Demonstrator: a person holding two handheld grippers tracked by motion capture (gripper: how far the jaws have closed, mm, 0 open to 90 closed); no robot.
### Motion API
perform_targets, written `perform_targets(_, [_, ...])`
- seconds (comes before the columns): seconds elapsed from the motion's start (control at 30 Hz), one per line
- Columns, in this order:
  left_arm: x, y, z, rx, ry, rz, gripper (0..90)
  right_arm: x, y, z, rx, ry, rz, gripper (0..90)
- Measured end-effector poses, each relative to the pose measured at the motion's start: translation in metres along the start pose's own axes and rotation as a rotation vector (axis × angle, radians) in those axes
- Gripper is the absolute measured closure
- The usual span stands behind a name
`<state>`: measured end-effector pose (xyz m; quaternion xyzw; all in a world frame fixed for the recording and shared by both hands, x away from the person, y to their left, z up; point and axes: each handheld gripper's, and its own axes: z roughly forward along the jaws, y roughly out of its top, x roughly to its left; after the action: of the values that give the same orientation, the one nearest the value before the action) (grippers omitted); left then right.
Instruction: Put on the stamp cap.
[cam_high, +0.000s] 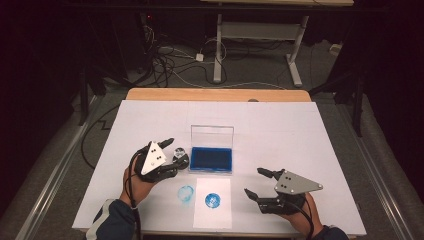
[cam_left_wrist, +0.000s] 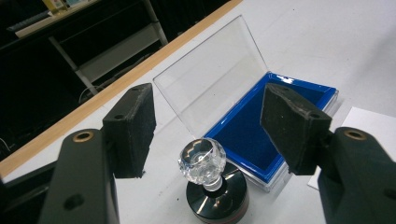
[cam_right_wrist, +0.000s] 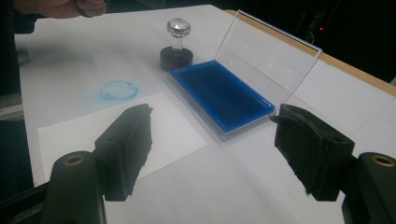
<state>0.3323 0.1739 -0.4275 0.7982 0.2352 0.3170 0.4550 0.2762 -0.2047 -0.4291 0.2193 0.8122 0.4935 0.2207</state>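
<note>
The stamp, a faceted clear knob on a round black base, stands upright on the white table, just beside the ink pad case at its 9 o'clock. The left gripper hovers over the stamp, jaws apart and clear of the knob. The case holds a deep blue pad; its clear hinged lid stands open. At the case's 6 o'clock lies a white paper sheet bearing a round blue print; another blue print marks the bare tabletop beside it. At 4 o'clock the right gripper waits, jaws apart, empty. Beyond the table's wooden edge, cables sprawl over grey floor.
</note>
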Motion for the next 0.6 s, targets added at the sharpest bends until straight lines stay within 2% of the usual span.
perform_targets(0.4, [-0.0025, 0.0038, -0.006, -0.025, -0.028, -0.014, 34.6, -0.0003, 0.0006, -0.001, -0.008, -0.007, -0.005, 27.6])
perform_targets(0.6, [-0.003, 0.0037, -0.0063, -0.022, -0.034, -0.017, 35.0, -0.001, 0.0006, -0.0005, -0.008, -0.007, -0.002, 27.6])
